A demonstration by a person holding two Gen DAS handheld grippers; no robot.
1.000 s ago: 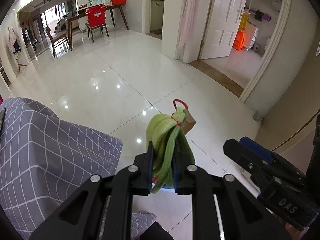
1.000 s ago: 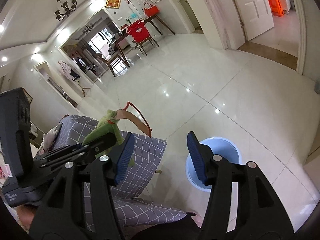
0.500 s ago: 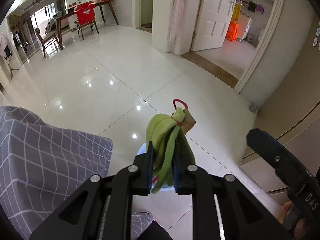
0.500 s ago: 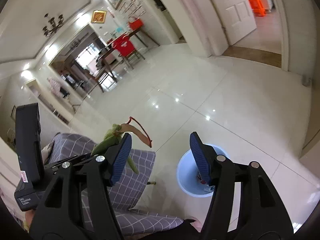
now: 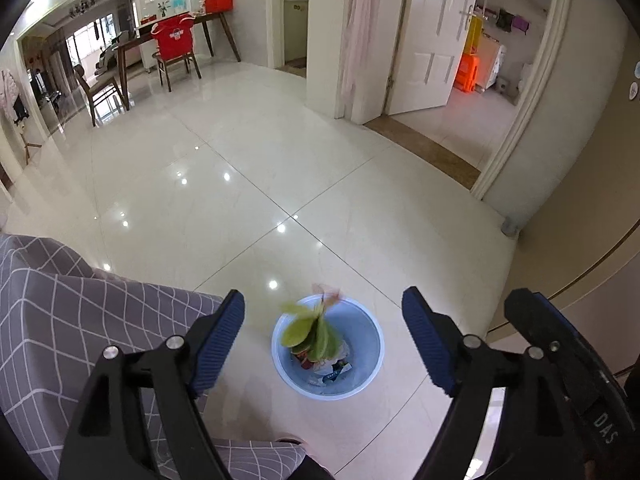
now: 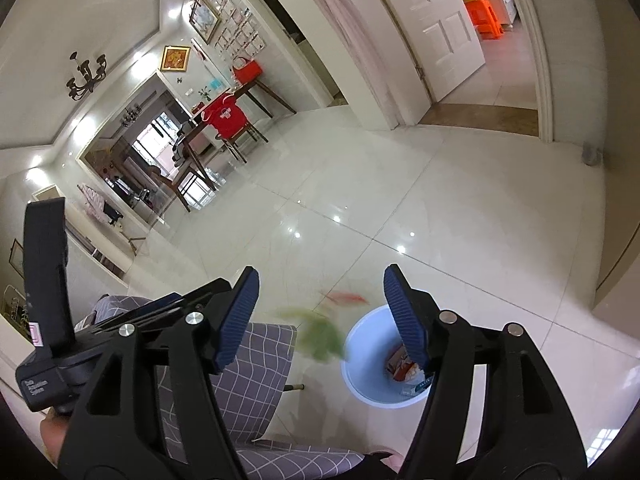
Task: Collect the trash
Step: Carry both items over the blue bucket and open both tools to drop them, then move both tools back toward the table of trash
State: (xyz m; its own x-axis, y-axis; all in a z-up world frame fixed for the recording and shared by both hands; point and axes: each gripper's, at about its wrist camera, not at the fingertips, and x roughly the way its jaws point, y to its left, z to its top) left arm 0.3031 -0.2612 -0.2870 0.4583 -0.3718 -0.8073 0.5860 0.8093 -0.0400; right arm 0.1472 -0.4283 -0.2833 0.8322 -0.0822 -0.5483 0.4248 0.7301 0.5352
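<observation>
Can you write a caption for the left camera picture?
Open left gripper above blue bin, blurred green trash over it.

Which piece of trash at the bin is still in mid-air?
The green leafy bundle with the red band, motion-blurred above the blue bin; the wrappers lie sharp on the bin's bottom. The left gripper gapes open above it.

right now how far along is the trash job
Some trash already lies in the blue bin: wrappers on its bottom. In hand: nothing. The left gripper is open, and the green item with a red loop is blurred in mid-air above the bin, apparently dropping in. The right gripper is open and empty. Left: confirm it lands inside; no other trash is visible on the floor.
</observation>
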